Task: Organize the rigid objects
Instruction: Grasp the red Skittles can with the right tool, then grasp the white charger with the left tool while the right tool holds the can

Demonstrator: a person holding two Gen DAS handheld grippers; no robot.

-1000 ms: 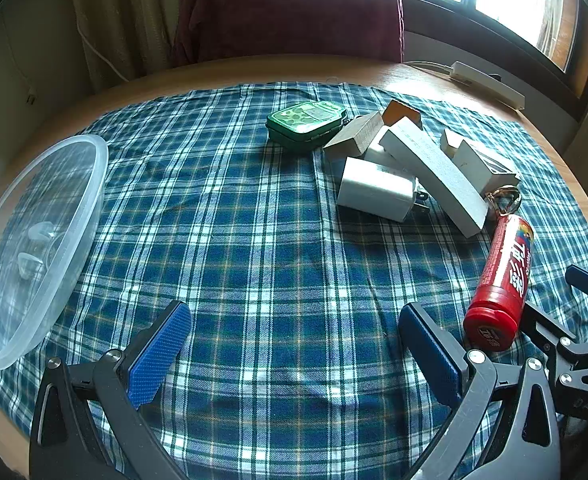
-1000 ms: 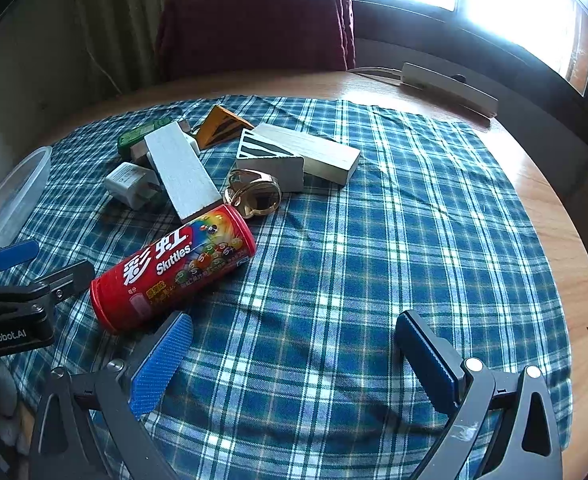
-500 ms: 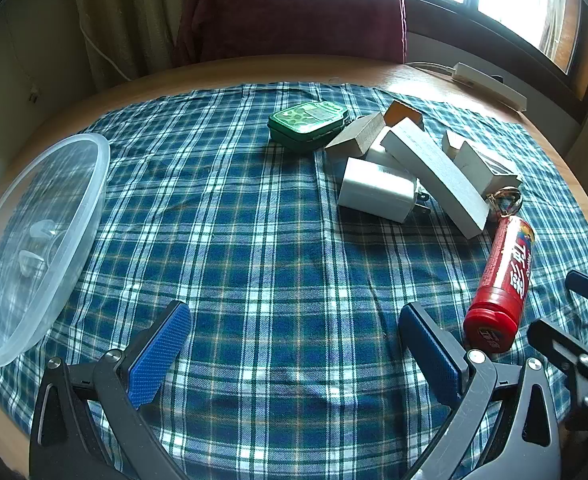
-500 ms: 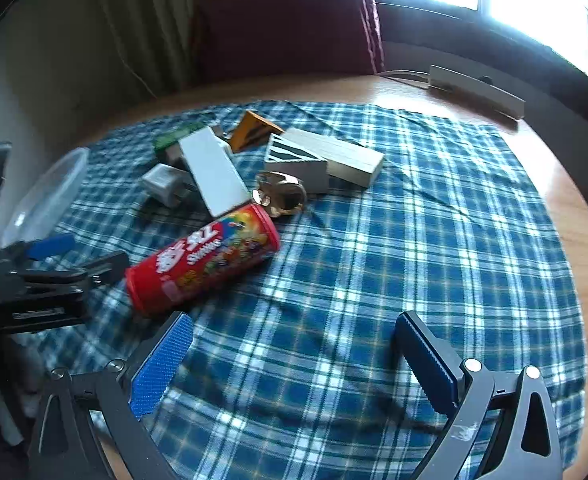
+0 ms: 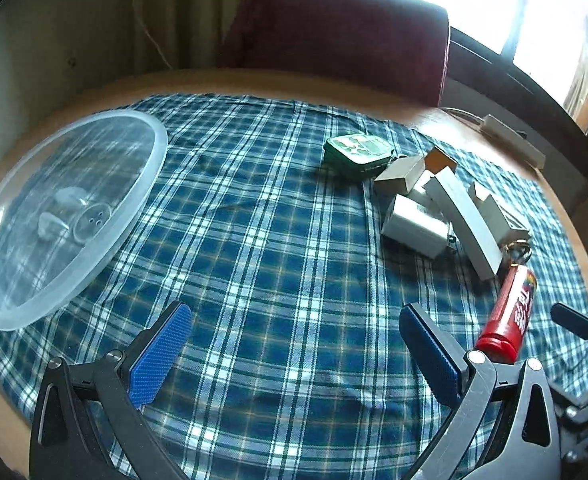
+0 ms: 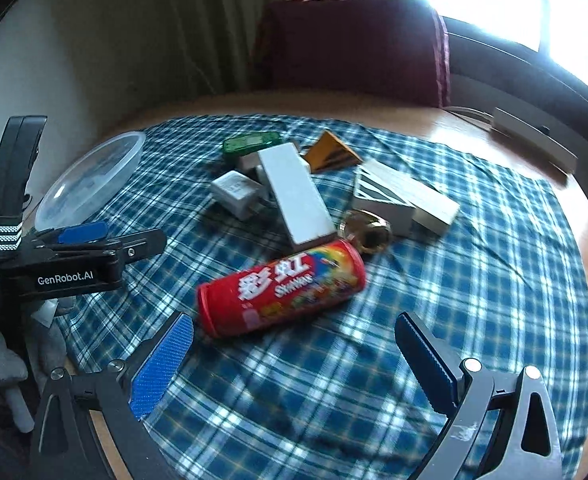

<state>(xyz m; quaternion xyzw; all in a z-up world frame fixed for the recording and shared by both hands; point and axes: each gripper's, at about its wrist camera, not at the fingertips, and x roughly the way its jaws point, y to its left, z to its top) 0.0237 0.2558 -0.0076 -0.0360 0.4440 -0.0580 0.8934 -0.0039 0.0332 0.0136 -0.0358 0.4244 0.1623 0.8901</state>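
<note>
Right wrist: red Skittles can (image 6: 281, 287) against white box (image 6: 296, 201), brass ring (image 6: 367, 234).

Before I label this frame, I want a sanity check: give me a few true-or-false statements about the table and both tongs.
1. The red can lies on its side. True.
2. The right tongs are shut on the can. False: their jaws stand open with nothing between them; the can lies just ahead.
3. The clear bowl holds the green tin. False: the tin sits on the plaid cloth, well apart from the bowl.
4. The left tongs are open and hold nothing. True.
5. A white charger lies beside the white block. True.
</note>
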